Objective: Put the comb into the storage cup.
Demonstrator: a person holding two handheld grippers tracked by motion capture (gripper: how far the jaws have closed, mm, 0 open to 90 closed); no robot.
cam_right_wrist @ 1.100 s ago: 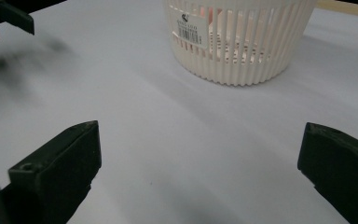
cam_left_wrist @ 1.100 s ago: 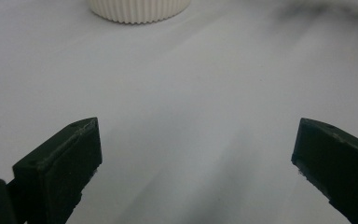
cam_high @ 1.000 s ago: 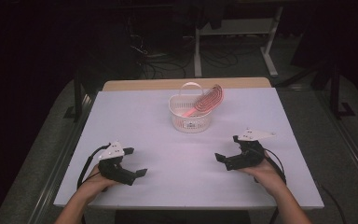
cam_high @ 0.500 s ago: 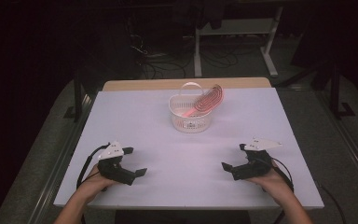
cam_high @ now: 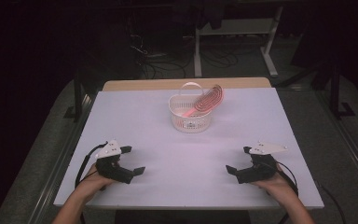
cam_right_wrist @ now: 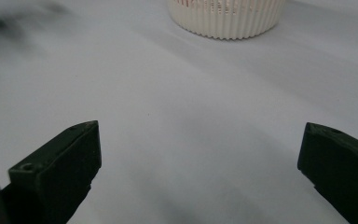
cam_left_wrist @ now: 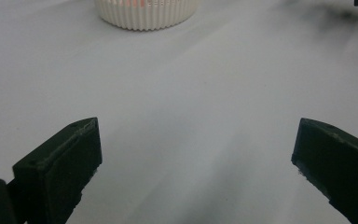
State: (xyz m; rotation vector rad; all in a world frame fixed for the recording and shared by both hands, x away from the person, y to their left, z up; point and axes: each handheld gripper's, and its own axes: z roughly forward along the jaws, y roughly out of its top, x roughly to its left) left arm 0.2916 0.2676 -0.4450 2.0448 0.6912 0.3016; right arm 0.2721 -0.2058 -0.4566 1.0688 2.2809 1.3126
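- Left gripper and right gripper: jaws wide apart, empty, low near table edge.
- Basket far off, pink brush propped inside; likely the work's end.

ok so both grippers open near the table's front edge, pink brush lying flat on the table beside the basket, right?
Not quite. The pink brush is not on the table; the high view shows it in the white basket, leaning over the rim. The rest holds: left gripper and right gripper are both open near the front edge.
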